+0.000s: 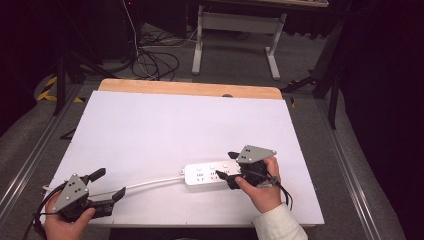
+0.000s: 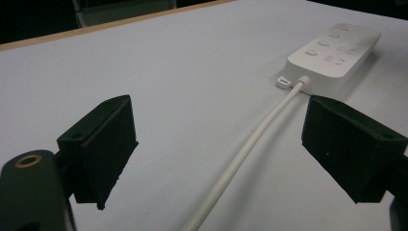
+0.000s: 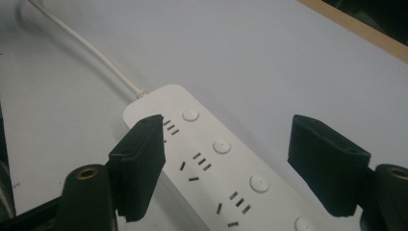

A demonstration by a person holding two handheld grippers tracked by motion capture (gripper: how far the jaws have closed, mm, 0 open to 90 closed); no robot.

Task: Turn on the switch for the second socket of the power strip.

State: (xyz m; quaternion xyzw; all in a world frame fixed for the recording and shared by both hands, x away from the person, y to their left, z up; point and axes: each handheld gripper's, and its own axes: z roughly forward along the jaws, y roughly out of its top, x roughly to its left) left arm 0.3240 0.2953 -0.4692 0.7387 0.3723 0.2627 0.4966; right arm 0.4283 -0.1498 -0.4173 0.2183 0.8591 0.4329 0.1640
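Note:
A white power strip (image 1: 207, 175) lies flat on the white table, right of centre near the front. Its white cable (image 1: 150, 184) runs left toward the front left corner. My right gripper (image 1: 227, 164) hovers open over the strip's right end, jaws spread either side of the sockets and round buttons (image 3: 221, 145). My left gripper (image 1: 111, 183) is open at the front left, with the cable (image 2: 250, 144) passing between its jaws on the table surface. The strip's cable end (image 2: 332, 50) lies ahead of it. Neither gripper holds anything.
The white board (image 1: 165, 130) covers a wooden tabletop whose far edge (image 1: 190, 88) shows. Beyond it stand a desk frame (image 1: 235, 30) and loose floor cables (image 1: 150, 60). Metal rails run along both sides of the table.

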